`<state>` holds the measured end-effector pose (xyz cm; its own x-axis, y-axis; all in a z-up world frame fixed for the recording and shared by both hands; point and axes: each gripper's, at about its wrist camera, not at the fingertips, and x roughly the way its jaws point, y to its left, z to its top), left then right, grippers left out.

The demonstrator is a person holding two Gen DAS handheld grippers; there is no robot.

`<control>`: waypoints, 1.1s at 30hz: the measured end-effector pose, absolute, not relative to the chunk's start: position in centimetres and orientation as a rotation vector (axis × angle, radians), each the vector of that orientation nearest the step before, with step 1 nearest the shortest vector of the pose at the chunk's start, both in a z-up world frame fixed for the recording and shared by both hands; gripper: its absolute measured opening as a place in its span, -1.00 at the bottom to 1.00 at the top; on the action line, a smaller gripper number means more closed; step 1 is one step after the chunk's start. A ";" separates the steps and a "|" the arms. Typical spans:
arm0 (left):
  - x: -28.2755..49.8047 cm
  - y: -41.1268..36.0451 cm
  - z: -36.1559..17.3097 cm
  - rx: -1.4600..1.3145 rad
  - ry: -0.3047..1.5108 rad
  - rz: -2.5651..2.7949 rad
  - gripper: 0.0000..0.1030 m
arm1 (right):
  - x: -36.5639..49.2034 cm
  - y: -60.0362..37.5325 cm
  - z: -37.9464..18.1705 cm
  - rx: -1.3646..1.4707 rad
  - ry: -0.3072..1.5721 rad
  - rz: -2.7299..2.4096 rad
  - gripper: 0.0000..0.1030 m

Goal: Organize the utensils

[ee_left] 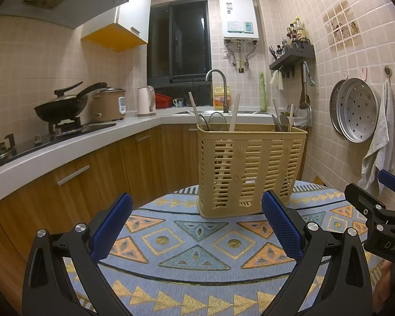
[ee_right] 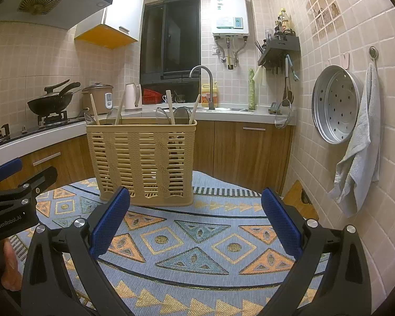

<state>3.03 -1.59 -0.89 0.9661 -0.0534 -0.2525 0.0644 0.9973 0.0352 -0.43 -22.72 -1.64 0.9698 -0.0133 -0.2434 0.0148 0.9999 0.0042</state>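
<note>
Slatted plastic utensil caddy [ee_left: 250, 168] at 12 o'clock on patterned tablecloth [ee_left: 197, 250], holding wooden-handled utensils [ee_left: 234, 115]. Left gripper [ee_left: 197, 226] and right gripper [ee_right: 196, 223]: jaws apart, empty. Likely light, rigid; grip by handles.

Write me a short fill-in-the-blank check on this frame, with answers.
1. The beige slatted plastic utensil basket stands on a round table with a ____ patterned cloth.
2. The left gripper has its jaws ____.
3. The right gripper holds ____.
4. The wooden-handled utensils stand ____ the basket.

Answers: blue; open; nothing; inside
</note>
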 end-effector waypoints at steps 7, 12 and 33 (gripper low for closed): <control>3.0 -1.6 -0.9 0.044 0.254 -0.060 0.85 | -0.2 -22.8 -1.7 0.014 0.253 -0.014 0.85; 3.0 -1.6 -0.9 0.044 0.255 -0.059 0.85 | -0.1 -22.8 -1.7 0.013 0.255 -0.013 0.85; 3.2 -1.5 -1.0 0.046 0.256 -0.061 0.85 | -0.1 -23.0 -1.9 0.018 0.260 -0.021 0.85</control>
